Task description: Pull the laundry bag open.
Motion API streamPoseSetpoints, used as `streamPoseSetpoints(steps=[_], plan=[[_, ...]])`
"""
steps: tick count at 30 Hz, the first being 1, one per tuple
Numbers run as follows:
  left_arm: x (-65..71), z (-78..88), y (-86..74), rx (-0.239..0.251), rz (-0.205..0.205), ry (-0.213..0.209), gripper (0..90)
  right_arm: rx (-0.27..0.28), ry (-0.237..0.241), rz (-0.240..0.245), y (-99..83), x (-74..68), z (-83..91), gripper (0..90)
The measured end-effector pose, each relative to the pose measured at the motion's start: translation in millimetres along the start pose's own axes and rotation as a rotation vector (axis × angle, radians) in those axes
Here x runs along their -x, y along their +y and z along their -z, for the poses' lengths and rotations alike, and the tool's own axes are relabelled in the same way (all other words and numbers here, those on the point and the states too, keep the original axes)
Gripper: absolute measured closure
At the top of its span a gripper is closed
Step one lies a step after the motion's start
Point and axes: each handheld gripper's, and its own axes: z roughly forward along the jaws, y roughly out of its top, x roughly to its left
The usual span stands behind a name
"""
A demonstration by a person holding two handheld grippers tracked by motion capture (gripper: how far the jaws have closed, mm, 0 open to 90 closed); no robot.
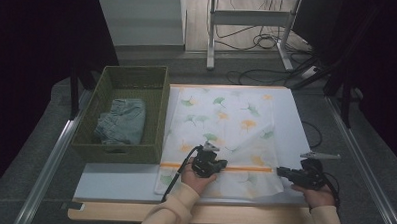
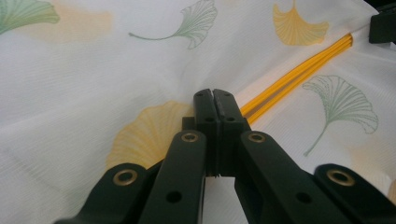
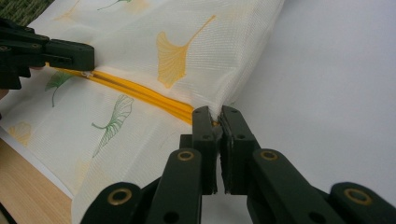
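A white mesh bag [image 1: 221, 118] printed with green and yellow ginkgo leaves lies flat on a white board. An orange zipper [image 1: 249, 169] runs across its near end. My left gripper [image 1: 223, 166] is shut at the zipper's line, its tips [image 2: 215, 100] closed on what looks like the zipper pull. In the right gripper view a small silver pull shows at that gripper's tip [image 3: 86, 73]. My right gripper [image 1: 280, 171] points left and is shut on the bag's edge at the zipper's right end [image 3: 215, 116], lifting the mesh slightly there.
A green woven basket [image 1: 122, 79] stands left of the bag and holds a folded grey-blue cloth [image 1: 122, 120]. The white board [image 1: 296, 125] lies on a wooden table top [image 1: 108, 211]. Metal rails, a stand and cables sit beyond.
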Motion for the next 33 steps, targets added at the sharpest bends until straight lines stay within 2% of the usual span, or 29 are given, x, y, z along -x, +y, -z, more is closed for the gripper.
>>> streamPoseSetpoints(steps=[6, 8, 15, 33], plan=[[-5.3, 5.7, -3.6, 0.009, -0.003, 0.015, 90.0, 0.002, -0.003, 0.003, -0.1, -0.2, -0.1, 85.5], [-8.1, 7.8, -5.2, 0.01, 0.01, 0.015, 90.0, 0.001, -0.002, 0.0, -0.1, 0.1, 0.3, 85.5], [-15.0, 15.0, -9.0, 0.008, 0.014, 0.023, 90.0, 0.001, -0.003, 0.004, 0.0, 0.0, 0.0, 85.4], [-22.1, 23.9, -12.9, 0.016, 0.006, 0.044, 90.0, 0.007, -0.007, 0.001, -0.2, 0.2, -0.1, 85.5]])
